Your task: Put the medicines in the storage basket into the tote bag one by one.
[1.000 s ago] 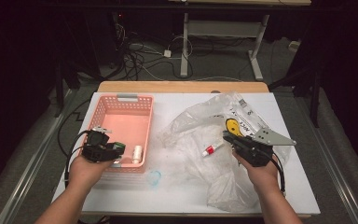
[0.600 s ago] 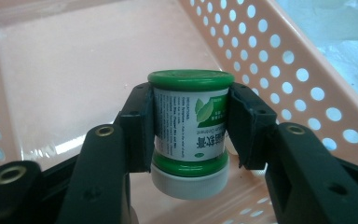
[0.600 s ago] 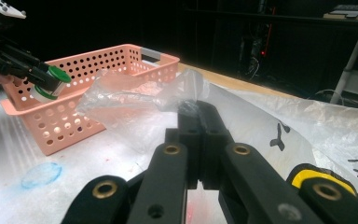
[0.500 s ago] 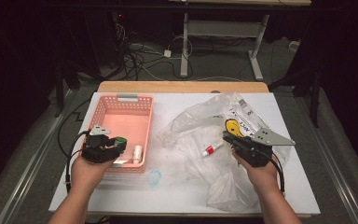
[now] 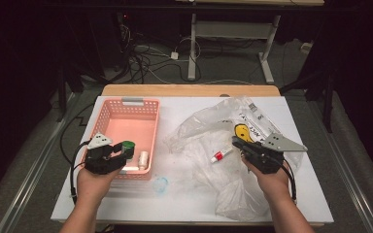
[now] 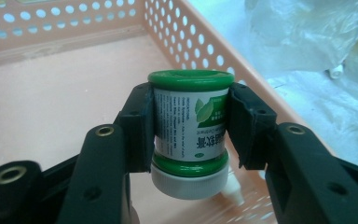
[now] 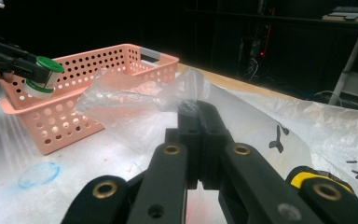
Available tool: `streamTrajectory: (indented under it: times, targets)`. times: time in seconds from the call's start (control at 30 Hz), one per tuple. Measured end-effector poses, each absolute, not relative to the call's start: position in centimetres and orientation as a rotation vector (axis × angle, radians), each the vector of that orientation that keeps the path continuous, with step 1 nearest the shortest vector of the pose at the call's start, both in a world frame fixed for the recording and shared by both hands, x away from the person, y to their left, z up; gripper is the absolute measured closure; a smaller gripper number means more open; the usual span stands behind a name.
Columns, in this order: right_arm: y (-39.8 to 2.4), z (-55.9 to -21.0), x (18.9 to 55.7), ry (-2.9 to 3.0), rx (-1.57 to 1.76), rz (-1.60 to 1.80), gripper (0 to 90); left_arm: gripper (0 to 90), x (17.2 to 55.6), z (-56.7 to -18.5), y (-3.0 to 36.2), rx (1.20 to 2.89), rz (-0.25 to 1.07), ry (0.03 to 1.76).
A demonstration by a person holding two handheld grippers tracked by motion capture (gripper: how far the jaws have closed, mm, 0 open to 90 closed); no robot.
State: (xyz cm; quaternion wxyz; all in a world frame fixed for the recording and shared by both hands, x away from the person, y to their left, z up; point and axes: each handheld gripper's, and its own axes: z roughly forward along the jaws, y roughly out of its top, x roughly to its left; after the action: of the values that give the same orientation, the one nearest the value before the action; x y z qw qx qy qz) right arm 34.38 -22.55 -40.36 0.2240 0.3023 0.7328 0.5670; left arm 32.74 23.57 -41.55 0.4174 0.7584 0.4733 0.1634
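Observation:
My left gripper [image 5: 122, 151] is shut on a small green jar [image 5: 127, 145] with a white cap, over the near right corner of the pink basket [image 5: 126, 104]. In the left gripper view the pads clamp the jar [image 6: 189, 116] by its sides, cap toward the camera, with the basket floor [image 6: 65, 93] beyond. My right gripper [image 5: 237, 141] is shut on a fold of the clear plastic bag [image 5: 209, 131]. The right gripper view shows its jaws [image 7: 198, 109] closed with the film [image 7: 135, 93] pinched at the tips.
A small white bottle [image 5: 143, 158] lies in the basket's near right corner. A red-and-white tube [image 5: 221, 155] and a yellow object [image 5: 243, 131] lie on the bag. A blue smudge [image 5: 160, 184] marks the white table [image 5: 189, 204] near its front edge.

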Motion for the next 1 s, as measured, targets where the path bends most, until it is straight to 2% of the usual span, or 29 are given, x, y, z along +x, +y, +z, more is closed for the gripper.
streamTrajectory:
  times: [0.5, 1.0]
  targets:
    - [-22.7, -40.1, 34.3, 2.020, 0.826, 1.574, 90.0, 53.9, 31.3, -39.7, 20.6, 1.867, 0.338, 1.044]
    - [-22.7, -40.1, 34.2, 2.017, 0.827, 1.579, 90.0, 53.8, 30.0, -39.8, 17.8, 1.898, 0.279, 0.947]
